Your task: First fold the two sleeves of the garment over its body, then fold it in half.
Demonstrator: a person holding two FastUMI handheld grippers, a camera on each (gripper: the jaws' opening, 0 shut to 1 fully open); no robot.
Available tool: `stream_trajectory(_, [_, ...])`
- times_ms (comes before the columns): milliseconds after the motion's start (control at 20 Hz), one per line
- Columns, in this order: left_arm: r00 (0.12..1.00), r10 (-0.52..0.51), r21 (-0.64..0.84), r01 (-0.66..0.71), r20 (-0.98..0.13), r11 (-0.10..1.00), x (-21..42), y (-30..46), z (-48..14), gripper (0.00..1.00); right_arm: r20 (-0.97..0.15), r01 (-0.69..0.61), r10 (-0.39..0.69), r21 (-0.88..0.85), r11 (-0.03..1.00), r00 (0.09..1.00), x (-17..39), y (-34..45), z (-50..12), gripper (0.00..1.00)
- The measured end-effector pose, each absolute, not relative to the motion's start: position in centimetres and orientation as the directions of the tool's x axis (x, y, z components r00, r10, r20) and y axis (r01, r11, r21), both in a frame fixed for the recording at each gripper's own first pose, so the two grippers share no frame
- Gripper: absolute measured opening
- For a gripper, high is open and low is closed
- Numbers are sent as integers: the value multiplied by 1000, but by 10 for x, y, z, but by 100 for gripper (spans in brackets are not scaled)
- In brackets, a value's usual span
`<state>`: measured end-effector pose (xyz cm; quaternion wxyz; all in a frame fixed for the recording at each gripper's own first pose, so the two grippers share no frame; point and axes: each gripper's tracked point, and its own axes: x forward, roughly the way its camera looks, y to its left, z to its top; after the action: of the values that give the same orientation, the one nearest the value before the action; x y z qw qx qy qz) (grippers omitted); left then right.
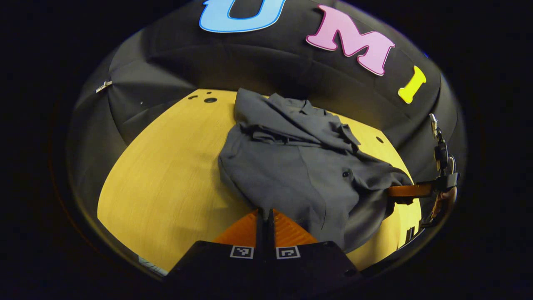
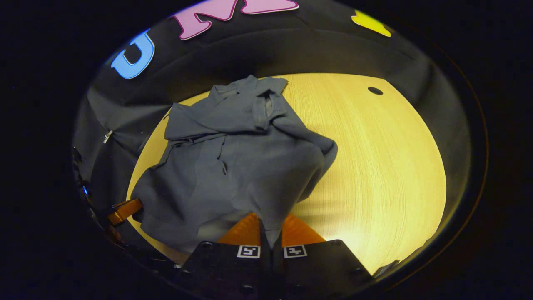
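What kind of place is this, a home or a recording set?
Most likely a recording booth, not a home: black cloth wall behind a bare wooden table, with one grey shirt pinched by both the left gripper and right gripper.

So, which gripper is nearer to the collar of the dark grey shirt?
Neither clearly. The left gripper and right gripper each pinch the hem of the dark grey shirt, opposite its collar at the far end.

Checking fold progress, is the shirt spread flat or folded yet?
Partly folded: the shirt lies bunched on the table, sleeves over its body, hem corners pinched in both grippers' fingers.
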<state>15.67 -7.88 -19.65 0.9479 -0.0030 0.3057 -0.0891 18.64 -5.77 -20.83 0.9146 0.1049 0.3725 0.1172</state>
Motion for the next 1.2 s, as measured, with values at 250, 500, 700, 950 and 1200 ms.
stream_trajectory(250, [832,-176,-76,160,-526,984,182,-87,-166,5,-608,-169,304,270,948,734,212,-52,-186,6])
stream_trajectory(500, [857,-190,-94,165,-479,982,216,-88,-137,2,-575,-152,312,309,939,756,241,-52,-167,6])
stream_trajectory(700, [878,-187,-107,155,-441,982,247,-86,-118,6,-543,-155,303,302,941,783,277,-55,-152,6])
stream_trajectory(950, [898,-196,-146,149,-394,978,301,-85,-90,5,-481,-189,312,287,939,819,330,-45,-122,5])
stream_trajectory(1200, [927,-186,-108,159,-326,981,360,-83,-64,5,-418,-204,311,281,938,853,386,-36,-96,5])
